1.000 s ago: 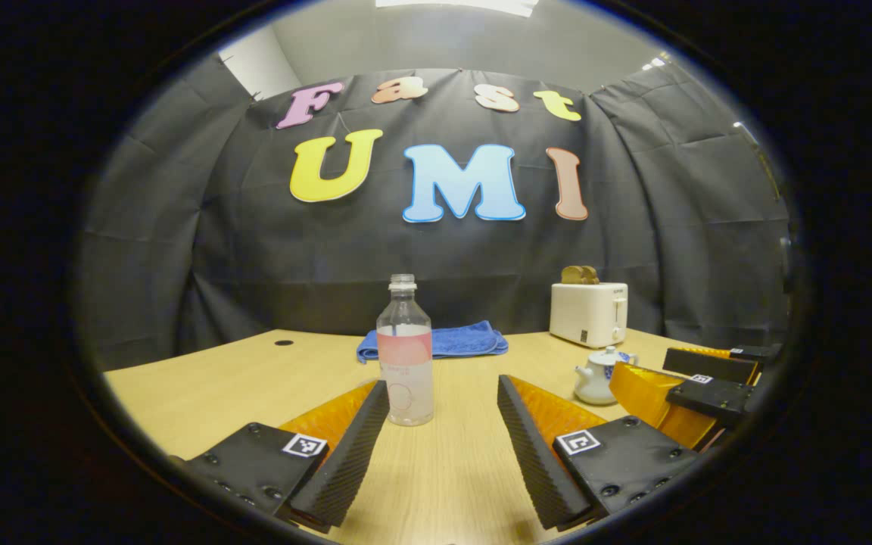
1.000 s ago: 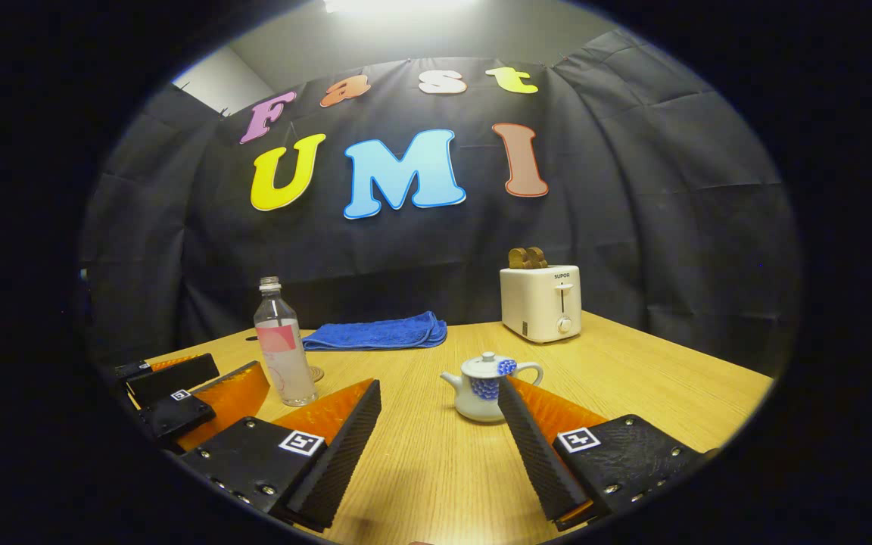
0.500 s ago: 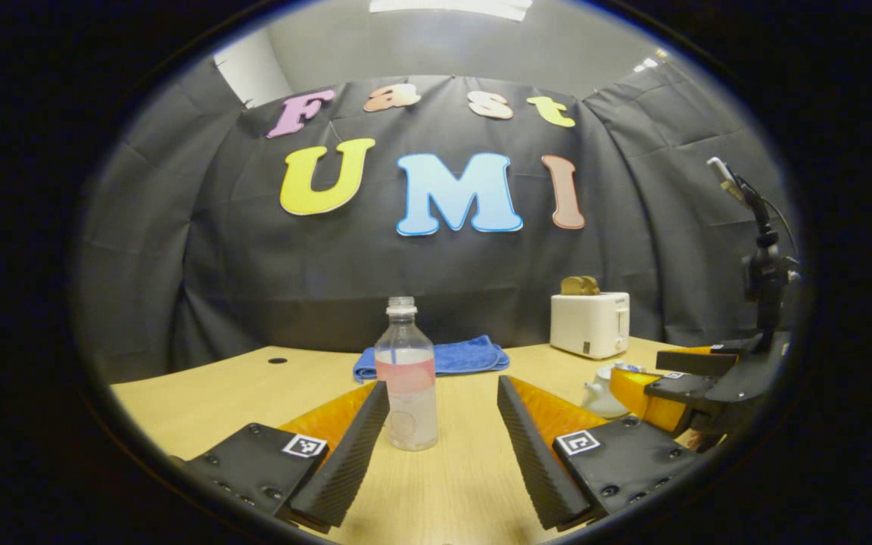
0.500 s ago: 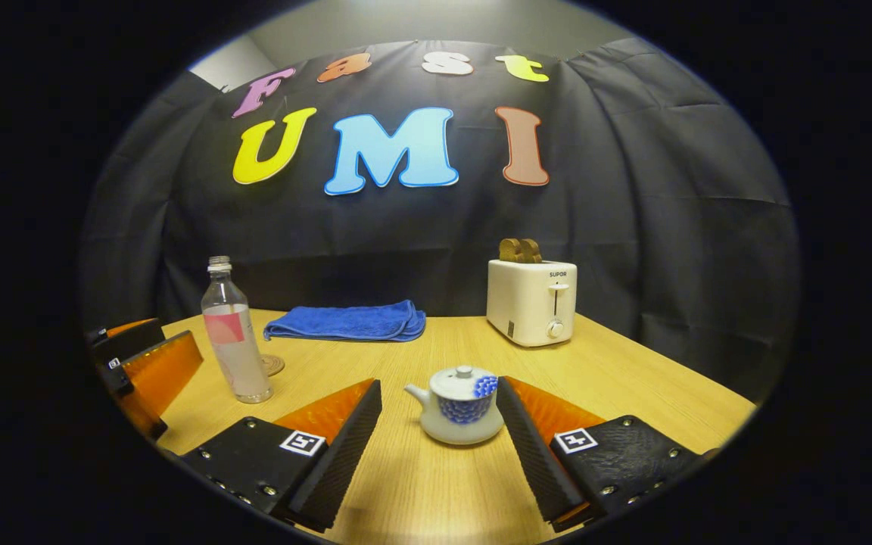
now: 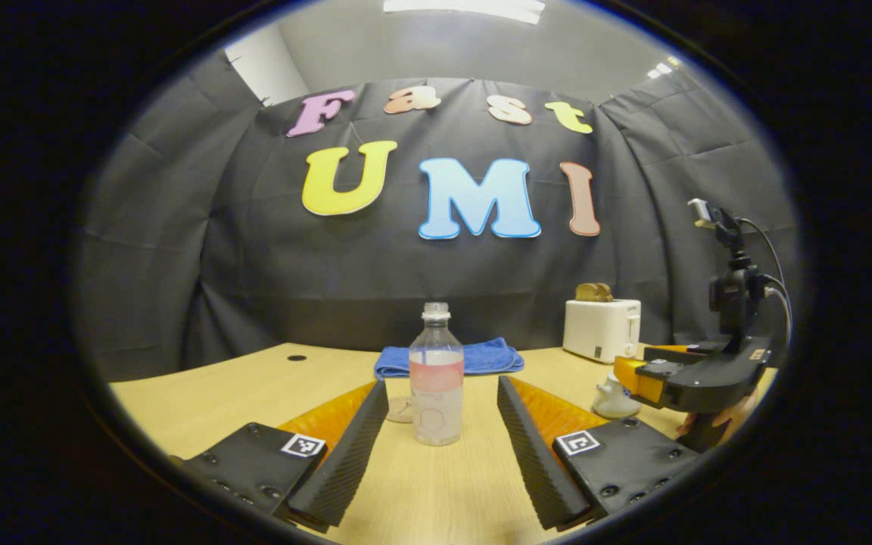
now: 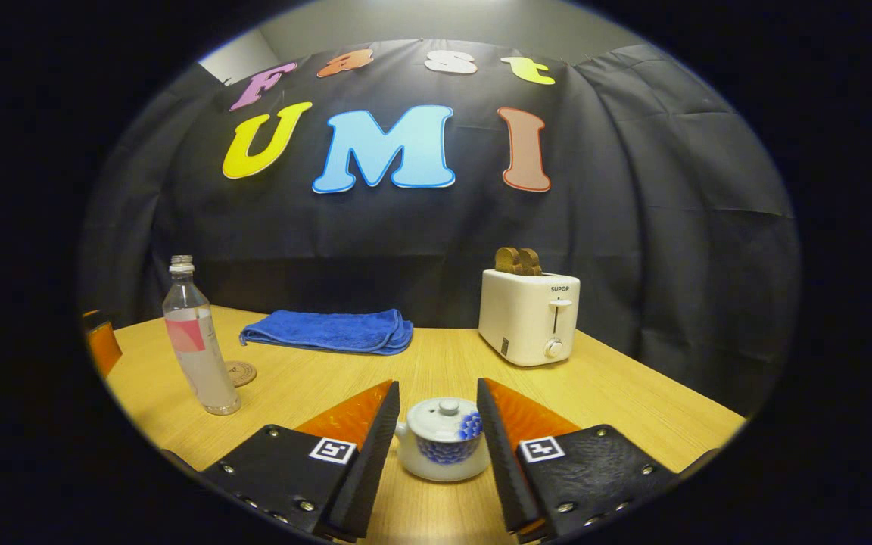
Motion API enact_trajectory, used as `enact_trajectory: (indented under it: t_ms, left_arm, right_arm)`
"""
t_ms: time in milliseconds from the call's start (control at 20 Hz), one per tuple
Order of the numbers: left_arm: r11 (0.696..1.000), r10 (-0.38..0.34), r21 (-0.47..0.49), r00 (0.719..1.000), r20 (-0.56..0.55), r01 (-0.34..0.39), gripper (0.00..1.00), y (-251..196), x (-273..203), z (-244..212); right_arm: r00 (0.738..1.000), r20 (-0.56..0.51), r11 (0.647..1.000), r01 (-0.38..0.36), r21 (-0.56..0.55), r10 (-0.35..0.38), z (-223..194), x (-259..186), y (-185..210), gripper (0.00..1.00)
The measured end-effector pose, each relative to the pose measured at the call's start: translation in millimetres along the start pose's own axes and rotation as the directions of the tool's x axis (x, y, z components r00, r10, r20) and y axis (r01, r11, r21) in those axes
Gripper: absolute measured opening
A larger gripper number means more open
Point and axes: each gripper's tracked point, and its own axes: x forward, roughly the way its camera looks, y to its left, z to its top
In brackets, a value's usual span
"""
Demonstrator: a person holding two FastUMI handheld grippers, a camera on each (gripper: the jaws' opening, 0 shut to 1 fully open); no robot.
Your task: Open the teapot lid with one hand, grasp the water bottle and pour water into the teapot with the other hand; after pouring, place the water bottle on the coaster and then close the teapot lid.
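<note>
wooden table (image 6: 633, 393) – right tool (image 6: 438, 424) narrower than before, now flanking teapot (image 6: 442, 450); left tool (image 5: 442, 412) wide, facing bottle (image 5: 436, 378).

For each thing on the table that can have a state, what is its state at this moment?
teapot: upright, lid on, between the right gripper's fingers.
water bottle: upright on the table, partly filled, not held.
coaster: flat, bare, behind the bottle.
toaster: bread sticking up from the slots.
blue towel: folded, lying flat.
left gripper: open.
right gripper: open around the teapot.

Glossy glazed teapot (image 6: 442, 449), clear plastic water bottle (image 5: 436, 378), matt wood-grain table (image 6: 618, 397).
</note>
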Motion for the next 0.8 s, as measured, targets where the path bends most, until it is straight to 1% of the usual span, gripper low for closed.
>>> enact_trajectory:
  t_ms: [150, 200, 300, 350, 400, 650, 700, 750, 800]
  left_arm:
    - [1.0, -0.003, -0.007, 1.0, -0.008, 0.003, 0.99, 1.2, -1.2, -1.2]
    - [1.0, -0.002, -0.009, 1.0, -0.008, 0.002, 0.99, 2.2, -1.0, -1.6]
    - [1.0, 0.0, -0.008, 1.0, -0.008, 0.0, 0.99, 3.7, 0.0, -1.2]
    - [1.0, 0.0, -0.007, 1.0, -0.007, -0.001, 0.99, 4.4, 0.4, -0.9]
    - [1.0, 0.0, -0.006, 1.0, -0.008, 0.0, 0.99, 3.9, -0.2, -1.3]
    - [1.0, -0.002, -0.001, 1.0, -0.015, 0.002, 0.99, 3.2, 2.7, -3.1]
    - [1.0, -0.002, -0.001, 1.0, -0.017, 0.002, 0.99, 3.2, 2.2, -4.4]
    - [1.0, -0.002, 0.002, 1.0, -0.018, 0.002, 0.99, 3.7, 2.1, -3.4]
    - [1.0, 0.002, 0.006, 1.0, -0.015, -0.002, 0.99, 4.9, 1.4, -3.0]
  right_arm:
    - [1.0, -0.016, 1.0, 0.016, -0.004, -0.016, -5.6, 12.7, -6.1, 0.6]
    - [1.0, -0.019, 1.0, 0.012, 0.001, -0.012, -5.2, 12.3, -5.2, 0.45]
    - [1.0, -0.016, 1.0, 0.016, -0.003, -0.016, -3.0, 13.8, -5.2, 0.45]
    - [0.999, -0.017, 0.999, 0.035, -0.003, -0.035, -5.7, 20.2, -10.0, 0.45]
    - [0.999, -0.022, 0.999, 0.038, -0.002, -0.038, -5.5, 20.0, -11.6, 0.25]
    - [0.999, -0.024, 0.999, 0.024, -0.032, -0.025, -6.1, 20.8, -7.5, 0.24]
    - [0.999, -0.019, 0.999, 0.035, -0.036, -0.036, -0.6, 31.1, -6.5, 0.24]
    - [0.999, -0.018, 0.998, 0.039, -0.041, -0.04, -8.4, 36.2, -6.9, 0.02]
    - [0.999, -0.02, 0.998, 0.036, -0.046, -0.037, -4.5, 23.6, -8.6, 0.03]
